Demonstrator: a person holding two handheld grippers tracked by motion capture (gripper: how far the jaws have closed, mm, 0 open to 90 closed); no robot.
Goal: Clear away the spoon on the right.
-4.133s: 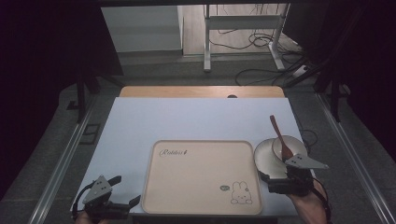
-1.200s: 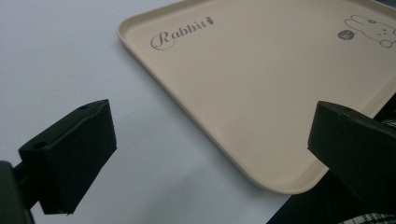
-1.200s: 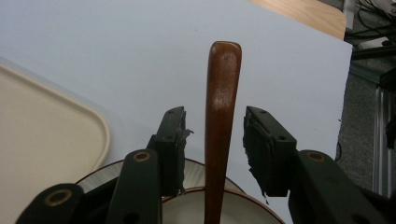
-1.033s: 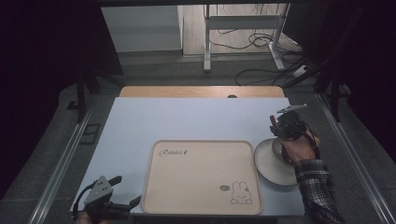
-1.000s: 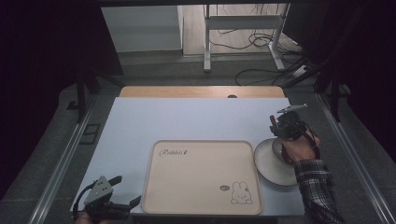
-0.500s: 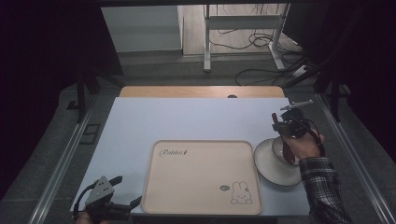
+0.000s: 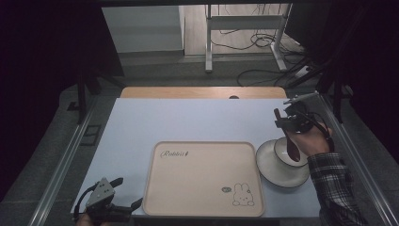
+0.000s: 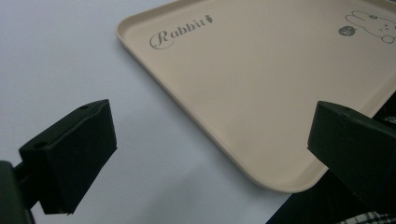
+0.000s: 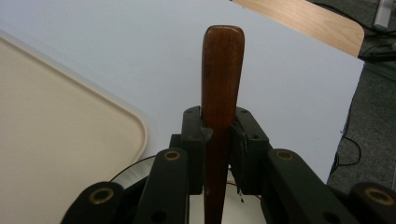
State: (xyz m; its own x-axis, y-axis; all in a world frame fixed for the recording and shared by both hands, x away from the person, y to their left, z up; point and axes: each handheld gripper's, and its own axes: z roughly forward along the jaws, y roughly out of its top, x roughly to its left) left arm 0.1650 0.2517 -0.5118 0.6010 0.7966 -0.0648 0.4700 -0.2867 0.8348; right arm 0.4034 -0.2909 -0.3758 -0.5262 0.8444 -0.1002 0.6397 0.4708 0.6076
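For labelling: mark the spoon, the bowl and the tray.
spoon (image 9: 222, 70), right gripper view, wooden handle
bowl (image 7: 270, 165), high view, left rim
tray (image 7: 202, 174), high view, bare middle

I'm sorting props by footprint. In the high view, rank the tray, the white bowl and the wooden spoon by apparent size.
1. Beige rabbit tray, by far the largest.
2. White bowl.
3. Wooden spoon, smallest; it is lifted and partly hidden by the hand.

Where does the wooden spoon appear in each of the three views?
High view: the wooden spoon is at the right, hanging from the right gripper over the white bowl.
Left gripper view: not in it.
Right gripper view: centre, its handle upright between the fingers.
Shared landmark: the beige tray.
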